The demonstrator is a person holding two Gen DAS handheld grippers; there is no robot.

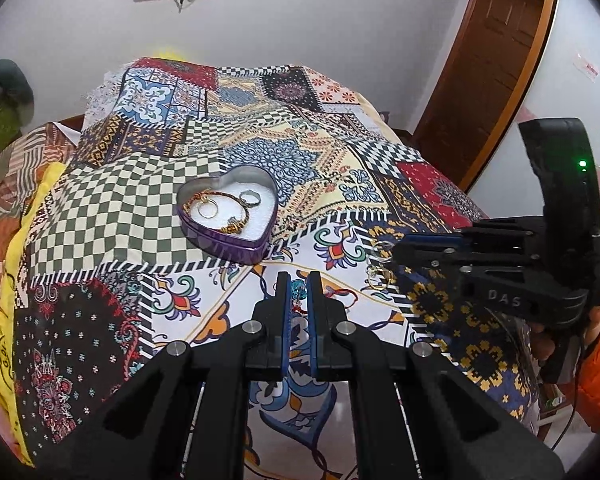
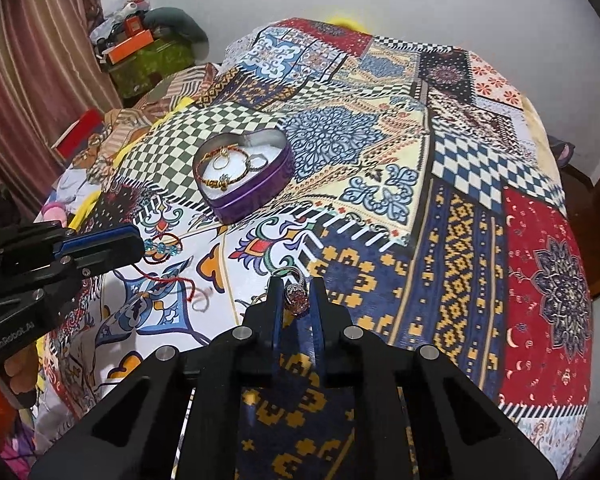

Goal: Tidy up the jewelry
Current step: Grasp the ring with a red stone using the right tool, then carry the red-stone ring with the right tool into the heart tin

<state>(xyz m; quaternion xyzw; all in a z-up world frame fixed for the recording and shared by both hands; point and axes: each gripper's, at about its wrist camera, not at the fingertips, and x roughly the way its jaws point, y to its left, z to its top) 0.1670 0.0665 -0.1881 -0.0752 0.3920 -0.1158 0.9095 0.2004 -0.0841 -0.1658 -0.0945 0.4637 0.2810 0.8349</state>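
Note:
A purple heart-shaped tin (image 1: 236,247) (image 2: 256,200) stands open on the patterned cloth, with a gold bangle (image 1: 232,227) (image 2: 220,179) and rings (image 1: 249,199) (image 2: 257,160) on its white lining. My left gripper (image 1: 299,285) (image 2: 144,247) is shut on a red-string bracelet with teal beads (image 1: 298,289) (image 2: 162,249); the string trails on the cloth. My right gripper (image 2: 297,292) (image 1: 392,258) is shut on a ring with a reddish stone (image 2: 297,298). Other rings (image 1: 380,276) lie by its tips.
The patchwork cloth (image 2: 420,168) covers the whole table. A yellow cloth (image 1: 4,320) hangs at the left edge. Boxes and clutter (image 2: 140,48) stand beyond the far left corner. A wooden door (image 1: 492,60) is at the right.

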